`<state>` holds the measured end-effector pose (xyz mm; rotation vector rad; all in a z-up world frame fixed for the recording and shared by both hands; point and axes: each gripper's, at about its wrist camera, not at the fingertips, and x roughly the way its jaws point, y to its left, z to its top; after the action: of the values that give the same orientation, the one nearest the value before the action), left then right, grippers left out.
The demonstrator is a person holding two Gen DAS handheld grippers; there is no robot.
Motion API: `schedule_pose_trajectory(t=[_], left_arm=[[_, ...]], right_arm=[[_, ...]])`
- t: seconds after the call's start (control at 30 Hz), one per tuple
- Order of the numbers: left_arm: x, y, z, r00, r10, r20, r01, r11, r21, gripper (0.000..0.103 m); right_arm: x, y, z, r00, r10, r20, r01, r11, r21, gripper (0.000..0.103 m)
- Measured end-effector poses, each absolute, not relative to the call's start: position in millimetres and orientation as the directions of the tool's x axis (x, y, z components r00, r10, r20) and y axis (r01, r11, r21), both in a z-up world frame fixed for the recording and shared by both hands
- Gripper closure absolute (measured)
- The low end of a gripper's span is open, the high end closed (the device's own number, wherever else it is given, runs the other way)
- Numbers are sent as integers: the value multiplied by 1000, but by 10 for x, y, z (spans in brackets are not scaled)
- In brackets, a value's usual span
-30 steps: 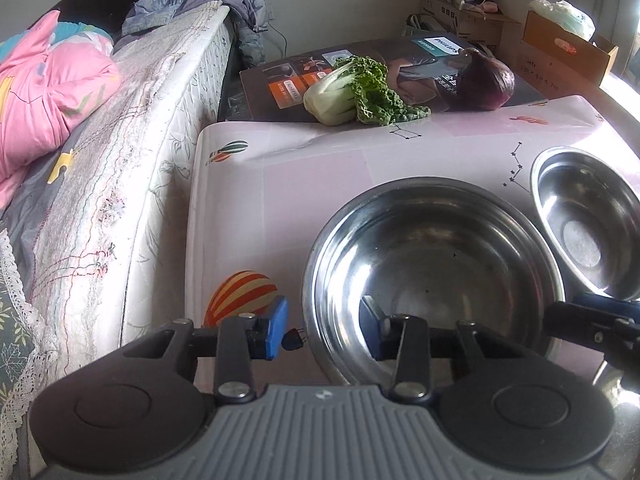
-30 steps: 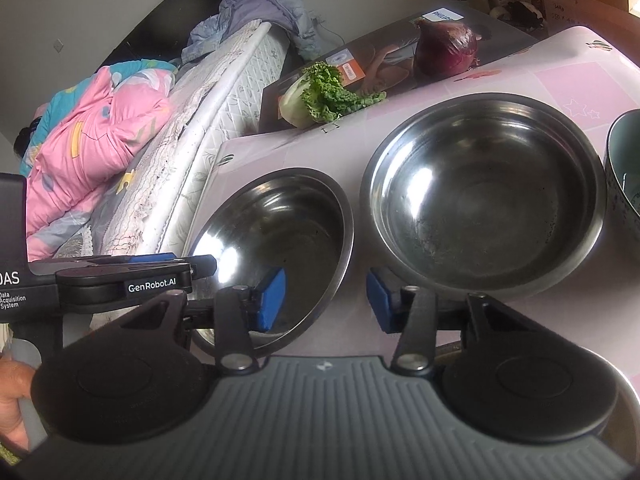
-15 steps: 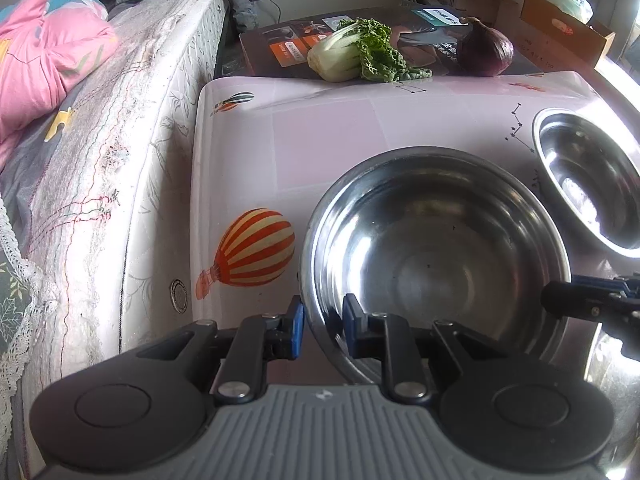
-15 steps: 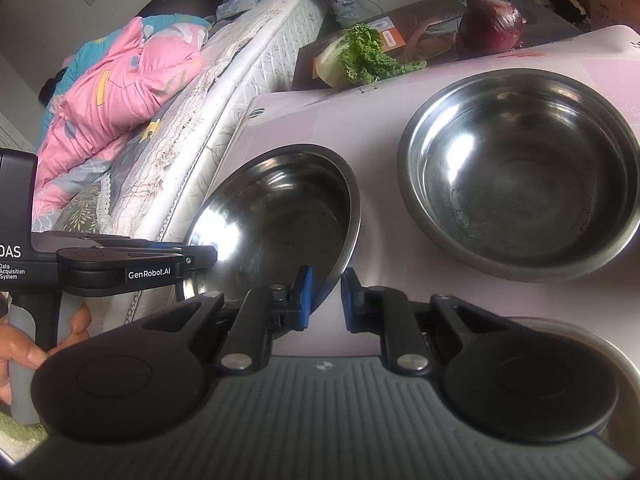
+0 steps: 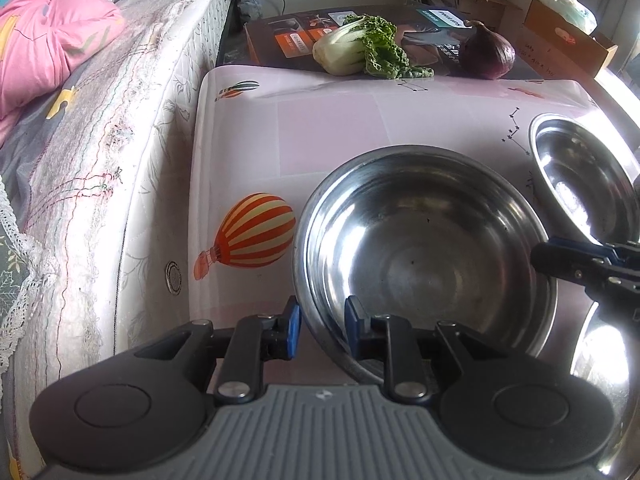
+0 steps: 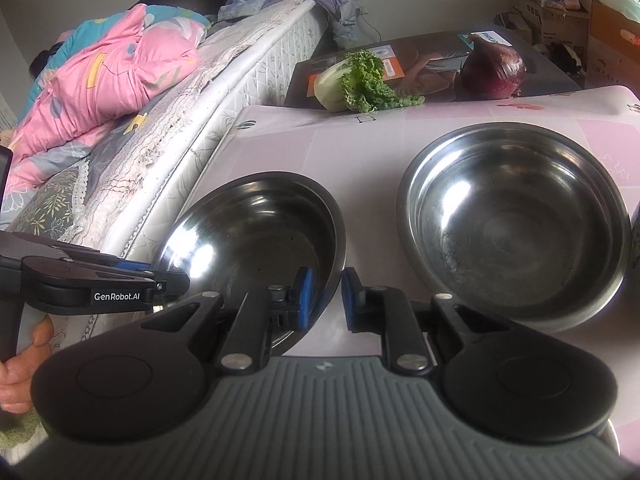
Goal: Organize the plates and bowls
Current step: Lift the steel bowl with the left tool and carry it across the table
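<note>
- Table (image 5: 320, 128) first: a smooth pink cover spreads out ahead of both sets of jaws, so a steel base will probably skate on it if you drag.
- The bowl (image 5: 420, 248) you're working is wide, thin steel. Expect it to be light and stiff, not fragile, but slick and loud if it drops. It sits right at your fingertips, its basin opening away from the left jaws and off to the left of the right jaws.
- The second bowl (image 6: 512, 224) is the same sort. It stands ahead and to the right of the right jaws, clear of them, and looks like a nesting partner.
- The rolled rim is the only real handle. Two opposite bites should stop it swinging.
- Left gripper (image 5: 320, 326): the jaws have just been closing and now stand narrow, astride the near rim. One pad (image 5: 292, 320) is outside the wall and the other inside, so you're pinching the bowl.
- Right gripper (image 6: 325, 300): it has also just closed down. The jaws are nearly together with the bowl's right-hand rim caught between the blue pads.
- The wall slopes, so keep the bites deep or the steel may slide out.
</note>
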<state>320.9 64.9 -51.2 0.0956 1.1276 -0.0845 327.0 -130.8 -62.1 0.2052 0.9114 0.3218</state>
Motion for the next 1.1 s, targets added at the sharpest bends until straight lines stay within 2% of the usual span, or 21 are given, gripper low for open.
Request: schedule_pose_trajectory(t=[0.1,0.23,0.43,0.53,0.6,0.77,1.1], left_arm=[[3156,728,-487,424,-26,-905,105,994,20,78],[3183,771,-485,430,2,-903,84,996,42,66],[3333,745,-583,427,35,-903,63,996,68,66],[3324,769,-600,405,2,-914,57,998,27,73],[3257,785,-558,418,-12,-908,61,998,14,72],[3204,734,-574,436,30,-899,81,994,73,72],[3177,568,-643,448,106,-888,123,976,179,71]], right_arm=[[3269,-1337,-628,548,389,-740,-197,920,338,88],[3311,-1343,-631,549,397,-735,-180,915,360,86],[3422,-1259,-674,569,368,-735,-168,927,334,84],[3446,-1208,-686,566,369,-737,-180,928,326,86],[3422,-1195,-653,566,386,-728,-199,922,333,87],[3364,-1155,-632,576,351,-739,-222,936,272,88],[3337,-1075,-712,571,335,-750,-231,942,244,88]])
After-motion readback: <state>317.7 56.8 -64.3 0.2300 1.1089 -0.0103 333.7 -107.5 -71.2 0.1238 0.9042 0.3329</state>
